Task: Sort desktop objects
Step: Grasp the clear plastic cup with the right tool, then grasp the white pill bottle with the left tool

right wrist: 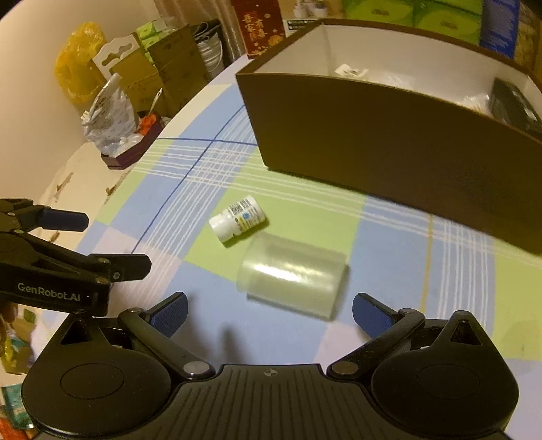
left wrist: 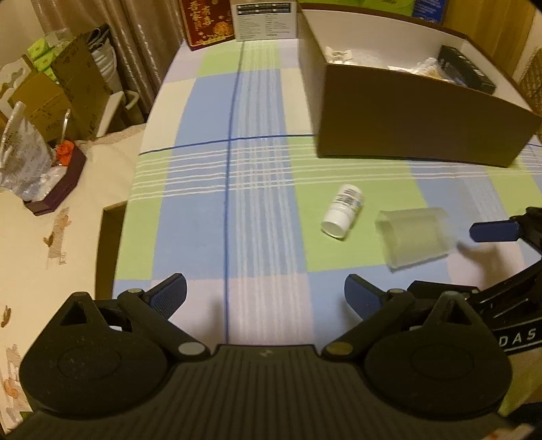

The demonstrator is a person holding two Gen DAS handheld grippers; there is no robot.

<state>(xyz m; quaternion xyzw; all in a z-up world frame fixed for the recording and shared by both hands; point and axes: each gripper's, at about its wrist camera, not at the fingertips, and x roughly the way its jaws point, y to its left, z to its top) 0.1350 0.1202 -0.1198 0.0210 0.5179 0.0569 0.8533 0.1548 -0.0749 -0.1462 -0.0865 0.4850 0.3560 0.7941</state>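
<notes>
A small white pill bottle (left wrist: pixel 342 215) (right wrist: pixel 238 219) lies on its side on the checked tablecloth. Beside it lies a clear frosted plastic cup (left wrist: pixel 414 237) (right wrist: pixel 293 279), also on its side. My left gripper (left wrist: pixel 266 298) is open and empty, low over the cloth, to the left of both objects. My right gripper (right wrist: pixel 270 313) is open too, with the cup lying just ahead between its blue pads (right wrist: pixel 371 316), not touching them. A brown cardboard box (left wrist: pixel 416 125) (right wrist: pixel 389 152) with a white inside stands behind, holding a black item and some white packets.
A round table with a beige cloth (left wrist: pixel 40 243) stands at the left, bearing a dark tray and a foil bag (right wrist: pixel 108 118). Cartons and a red box (left wrist: pixel 206 20) line the back. The tablecloth's left edge (left wrist: pixel 135 176) drops off near my left gripper.
</notes>
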